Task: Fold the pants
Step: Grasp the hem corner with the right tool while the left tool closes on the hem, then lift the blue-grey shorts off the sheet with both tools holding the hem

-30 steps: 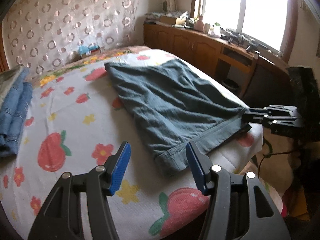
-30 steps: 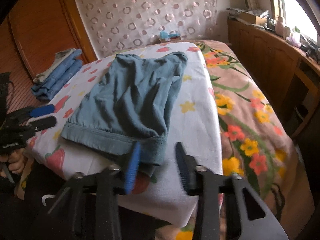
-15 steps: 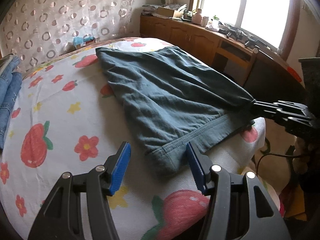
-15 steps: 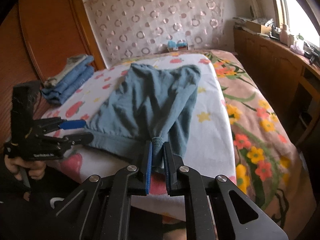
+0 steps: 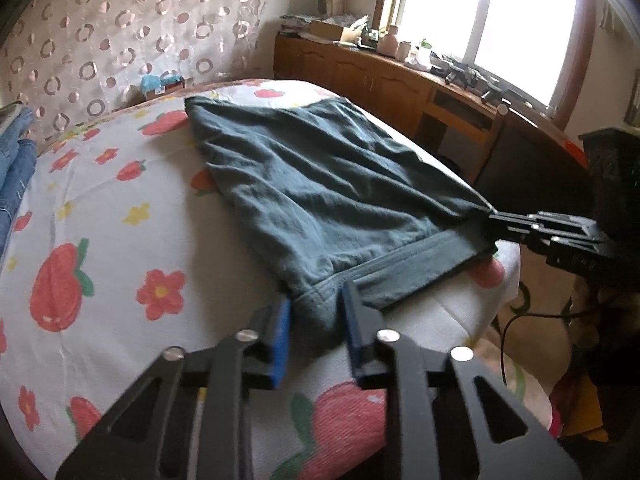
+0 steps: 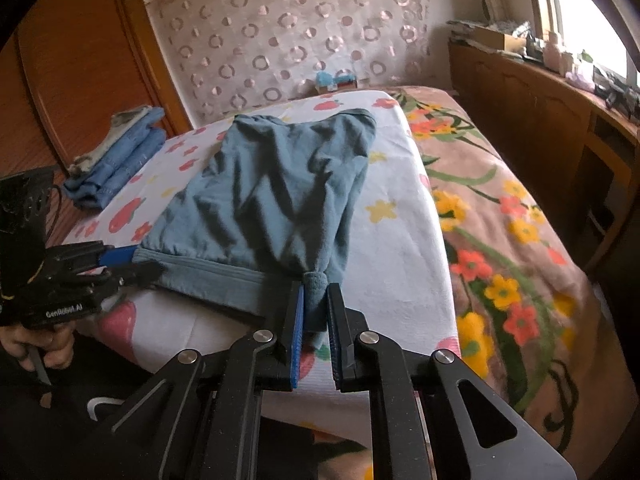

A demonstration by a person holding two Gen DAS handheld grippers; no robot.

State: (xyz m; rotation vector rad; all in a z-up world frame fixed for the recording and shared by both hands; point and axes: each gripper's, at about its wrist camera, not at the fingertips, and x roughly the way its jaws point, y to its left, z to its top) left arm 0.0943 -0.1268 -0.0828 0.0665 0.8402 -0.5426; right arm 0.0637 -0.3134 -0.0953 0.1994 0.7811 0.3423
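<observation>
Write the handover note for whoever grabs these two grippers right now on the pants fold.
Right gripper: shut on the waistband corner of the pants, cloth bunched between the pads.
Left gripper: fingers either side of the other waistband corner, cloth between them, a gap visible; not clearly clamped.
Pants: blue-grey, spread on the strawberry-print sheet, waistband at the near edge of the bed, legs toward the headboard.
Folded jeans stacked at the far side.
Done: right corner gripped.
Left: close the left gripper, then probably lift both corners and carry the waistband toward the legs.
</observation>
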